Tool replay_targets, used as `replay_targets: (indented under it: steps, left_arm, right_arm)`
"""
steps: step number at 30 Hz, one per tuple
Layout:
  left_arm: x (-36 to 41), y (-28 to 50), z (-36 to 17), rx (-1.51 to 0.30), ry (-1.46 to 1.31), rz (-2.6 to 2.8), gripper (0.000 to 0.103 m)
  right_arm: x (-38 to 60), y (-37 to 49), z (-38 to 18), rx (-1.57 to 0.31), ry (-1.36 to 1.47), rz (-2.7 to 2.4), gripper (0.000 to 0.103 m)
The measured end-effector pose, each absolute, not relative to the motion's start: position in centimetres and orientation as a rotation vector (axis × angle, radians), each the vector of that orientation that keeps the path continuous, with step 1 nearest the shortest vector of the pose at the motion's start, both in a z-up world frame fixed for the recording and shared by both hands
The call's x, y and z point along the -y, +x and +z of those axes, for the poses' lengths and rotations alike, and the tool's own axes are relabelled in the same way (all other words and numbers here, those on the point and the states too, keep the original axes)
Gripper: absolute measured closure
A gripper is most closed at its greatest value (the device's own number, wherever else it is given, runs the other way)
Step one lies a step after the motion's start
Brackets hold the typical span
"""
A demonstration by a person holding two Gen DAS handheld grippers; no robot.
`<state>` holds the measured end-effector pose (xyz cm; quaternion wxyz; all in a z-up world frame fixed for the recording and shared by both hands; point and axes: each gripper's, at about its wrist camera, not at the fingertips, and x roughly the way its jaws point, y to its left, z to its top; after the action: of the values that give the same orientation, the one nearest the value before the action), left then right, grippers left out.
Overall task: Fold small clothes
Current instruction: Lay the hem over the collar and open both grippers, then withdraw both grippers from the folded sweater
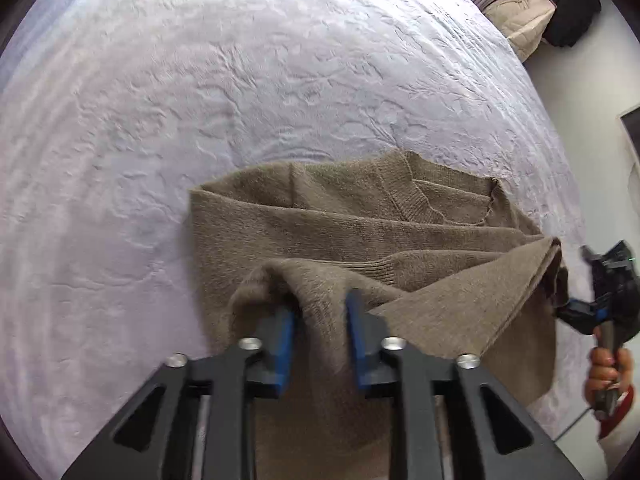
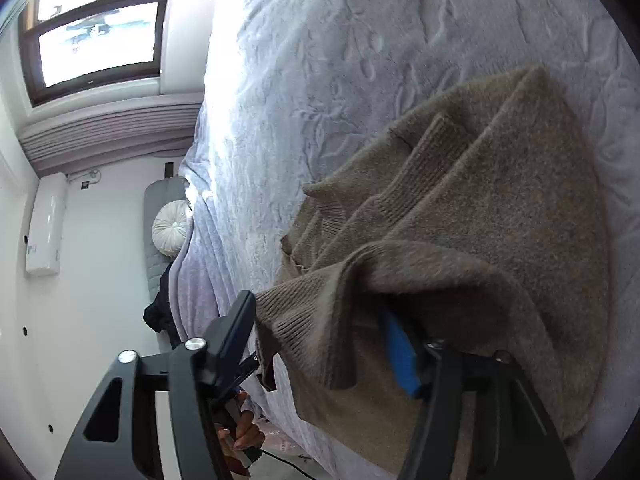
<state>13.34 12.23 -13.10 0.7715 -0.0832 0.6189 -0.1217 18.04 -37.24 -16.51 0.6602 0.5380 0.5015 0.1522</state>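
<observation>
A brown knitted sweater (image 1: pixel 320 224) lies on a pale lilac bedspread (image 1: pixel 200 100), its V-neck collar at the far side. My left gripper (image 1: pixel 320 316) has a bunch of the sweater's near edge between its blue pads, the fabric lifted off the bed. My right gripper (image 2: pixel 320 324) has the ribbed hem of the sweater (image 2: pixel 460 220) between its fingers, the cloth draped over them; the gap between them is wide. The right gripper also shows in the left wrist view (image 1: pixel 576 312), holding the sweater's right corner raised.
The bedspread (image 2: pixel 320 60) spreads wide around the sweater. Beige and black bags (image 1: pixel 540 16) sit beyond the bed's far right corner. A window (image 2: pixel 96 36), a white wall unit (image 2: pixel 46 224) and a round white cushion (image 2: pixel 170 228) show in the right wrist view.
</observation>
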Motion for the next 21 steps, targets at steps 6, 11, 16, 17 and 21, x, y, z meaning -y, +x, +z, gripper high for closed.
replay_targets:
  steps: [6,11,16,17,21]
  left_arm:
    - [-13.9,11.9,-9.8,-1.240,-0.116,-0.116,0.039]
    - [-12.5,11.7,-10.5,-1.278,-0.079,-0.227,0.039]
    - [-8.6,13.5,-13.2,-1.291,-0.028,-0.237,0.039]
    - [-8.1,14.1,-14.0,-1.289,-0.007,-0.212,0.039]
    - [-8.3,16.0,-17.0,-1.326,0.019,-0.120,0.039]
  right_arm:
    - [36.6,16.8,-12.5,-1.099,1.120,0.389,0.039]
    - [33.2,16.8,-12.2,-1.205,0.933,0.424,0.041]
    - [32.1,20.0,-14.9,-1.260,0.851,0.336,0.041]
    - [32.0,20.8,-15.4,-1.262,0.833,0.307,0.041]
    - [33.8,22.3,-16.0,-1.228,0.764,0.167,0.048]
